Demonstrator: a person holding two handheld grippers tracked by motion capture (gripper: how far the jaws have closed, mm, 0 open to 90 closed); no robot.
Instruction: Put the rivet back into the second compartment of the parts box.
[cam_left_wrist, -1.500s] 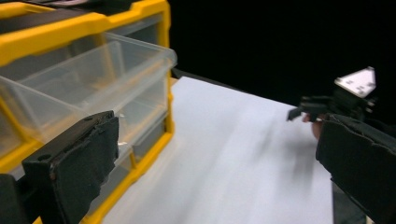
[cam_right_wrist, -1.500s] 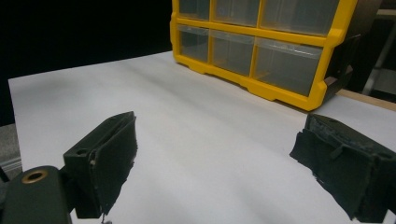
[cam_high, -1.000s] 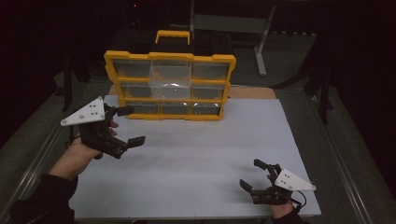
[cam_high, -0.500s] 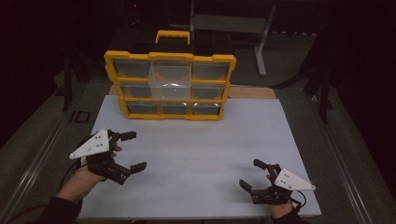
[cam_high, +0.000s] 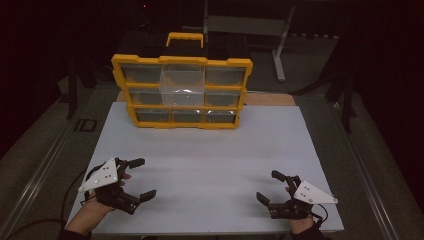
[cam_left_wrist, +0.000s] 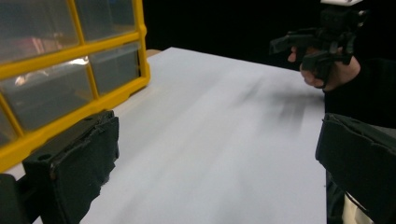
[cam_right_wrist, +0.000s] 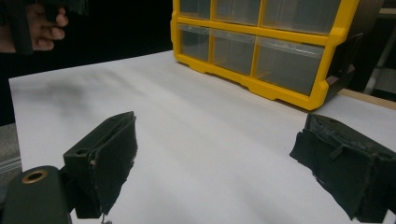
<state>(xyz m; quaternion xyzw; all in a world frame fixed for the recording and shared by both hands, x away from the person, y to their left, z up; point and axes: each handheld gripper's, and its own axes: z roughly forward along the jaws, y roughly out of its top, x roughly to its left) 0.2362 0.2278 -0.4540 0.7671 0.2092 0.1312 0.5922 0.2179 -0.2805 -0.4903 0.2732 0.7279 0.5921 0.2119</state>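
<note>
The yellow drawer box (cam_high: 181, 92) stood at the white board's (cam_high: 210, 150) far edge; what was inside its drawers was too dim to see. The left gripper (cam_high: 141, 177) had moved back to the near corner, jaws wide apart. The right gripper (cam_high: 271, 186) gaped too

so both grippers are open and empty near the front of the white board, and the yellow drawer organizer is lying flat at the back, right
Not quite. The yellow drawer organizer is standing upright at the back of the white board, its drawer fronts facing the person and its handle on top, as the high view shows. The rest holds: the left gripper and right gripper are open and empty near the front edge.
</note>
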